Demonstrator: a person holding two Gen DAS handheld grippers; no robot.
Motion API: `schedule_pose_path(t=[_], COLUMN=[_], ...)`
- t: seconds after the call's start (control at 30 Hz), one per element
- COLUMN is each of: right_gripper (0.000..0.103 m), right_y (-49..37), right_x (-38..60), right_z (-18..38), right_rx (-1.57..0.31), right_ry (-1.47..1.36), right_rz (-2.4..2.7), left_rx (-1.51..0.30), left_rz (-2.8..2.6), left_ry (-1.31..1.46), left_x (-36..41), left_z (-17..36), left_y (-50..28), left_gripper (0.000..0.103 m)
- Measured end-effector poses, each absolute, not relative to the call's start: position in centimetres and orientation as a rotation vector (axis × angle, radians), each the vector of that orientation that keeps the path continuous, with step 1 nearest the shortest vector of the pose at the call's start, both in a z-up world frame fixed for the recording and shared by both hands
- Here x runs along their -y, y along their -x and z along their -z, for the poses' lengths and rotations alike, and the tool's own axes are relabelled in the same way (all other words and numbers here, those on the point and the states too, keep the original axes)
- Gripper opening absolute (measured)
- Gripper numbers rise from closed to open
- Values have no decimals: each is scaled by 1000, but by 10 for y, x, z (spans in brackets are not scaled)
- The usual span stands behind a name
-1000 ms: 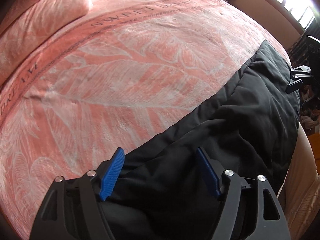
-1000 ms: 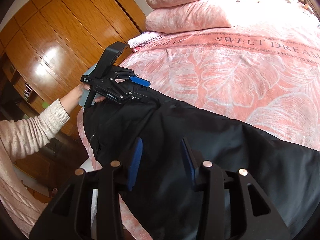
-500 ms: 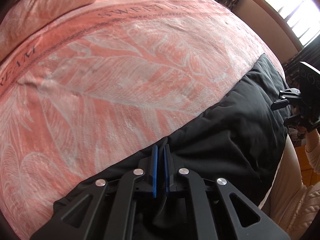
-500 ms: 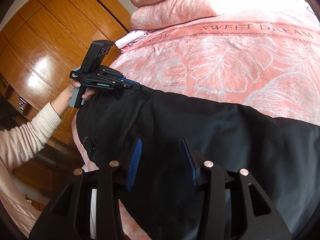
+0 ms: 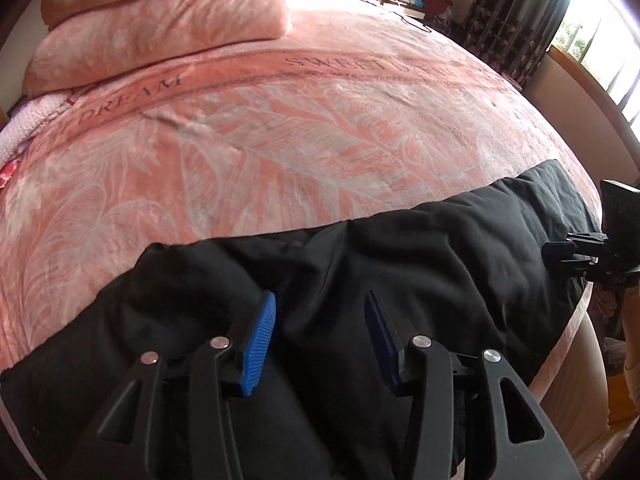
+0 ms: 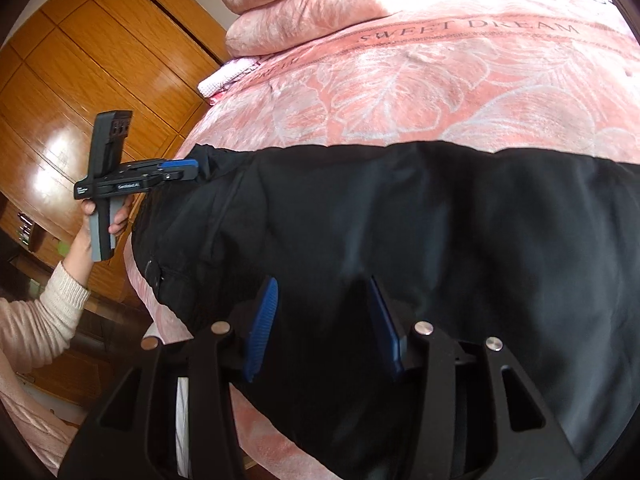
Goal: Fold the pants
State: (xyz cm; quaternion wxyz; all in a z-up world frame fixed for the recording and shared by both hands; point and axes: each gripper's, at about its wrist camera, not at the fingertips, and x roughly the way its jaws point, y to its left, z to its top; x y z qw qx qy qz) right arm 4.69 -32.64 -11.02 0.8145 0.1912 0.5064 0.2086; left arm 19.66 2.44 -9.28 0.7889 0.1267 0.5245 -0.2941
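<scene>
Black pants (image 5: 440,248) lie spread along the near edge of a pink bed; the right wrist view also shows the pants (image 6: 400,220), with the waist end at left. My left gripper (image 5: 320,300) hovers over rumpled waist fabric. Its jaws are opening, and its blue pads (image 5: 260,336) stand apart from the cloth bunched below them. In the right wrist view the left gripper (image 6: 192,170) sits at the waist corner, held by a hand. My right gripper (image 6: 323,284) is over the middle of the pants, jaws opening slightly, gripping nothing. The right gripper (image 5: 554,258) shows at the pants' far end.
A pink leaf-print blanket (image 5: 280,140) covers the bed, and stacked pink pillows (image 5: 160,28) lie at its head. A wooden wardrobe (image 6: 80,80) stands beside the bed. There is a window (image 5: 592,48) with dark curtains on the far side. A cream-sleeved arm (image 6: 48,312) is at lower left.
My left gripper closed its pads on the pants' fabric half a second ago, then opened again and shifted along the waist end. The right gripper sank a little towards the pants.
</scene>
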Motion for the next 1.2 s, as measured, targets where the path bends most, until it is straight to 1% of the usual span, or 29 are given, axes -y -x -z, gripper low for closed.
schedule_pose_path(t=[0.07, 0.13, 0.33, 0.37, 0.43, 0.47, 0.63, 0.67, 0.7, 0.87, 0.9, 0.97, 1.07, 1.13, 1.17, 1.2], right_gripper=[45, 45, 47, 47, 47, 47, 47, 47, 47, 50, 51, 51, 51, 53, 54, 55], right_y=[-45, -44, -17, -11, 4, 11, 30, 32, 33, 31, 30, 31, 34, 37, 38, 38], right_x=[324, 321, 332, 337, 347, 351, 347, 344, 341, 319, 315, 311, 309, 311, 312, 312], right_z=[110, 108, 79, 75, 69, 68, 75, 76, 77, 81, 81, 81, 78, 77, 76, 76], right_rx=[-1077, -1080, -1019, -1016, -1007, -1008, -1034, -1032, -1029, -1018, -1019, -1021, -1022, -1023, -1025, -1027], right_ry=[-396, -391, -405, -411, -426, -440, -451, -466, -480, -494, -494, -488, -476, -464, -454, -444], right_rz=[-427, -405, -324, -292, -233, -213, -196, -208, -223, -259, -262, -265, -260, -244, -235, -226], left_rx=[-1145, -1115, -1026, -1013, -1012, -1029, -1079, -1094, -1103, -1174, -1177, -1204, -1214, -1213, -1203, -1191], left_rz=[510, 454, 263, 237, 132, 72, -50, -82, -115, -212, -195, -162, -162, -167, -177, -177], left_ry=[-319, -309, -189, -182, -134, -96, 203, 243, 278, 390, 429, 487, 582, 626, 640, 654], left_x=[-30, -36, -51, -52, -61, -68, -126, -139, -152, -200, -205, -210, -220, -225, -227, -229], left_z=[112, 125, 104, 98, 92, 92, 89, 90, 91, 107, 111, 120, 129, 132, 131, 129], left_y=[-185, -177, -150, -143, -126, -118, -74, -68, -62, -53, -53, -59, -65, -66, -64, -63], left_gripper=[48, 47, 46, 49, 58, 65, 64, 56, 46, 43, 39, 35, 35, 29, 19, 14])
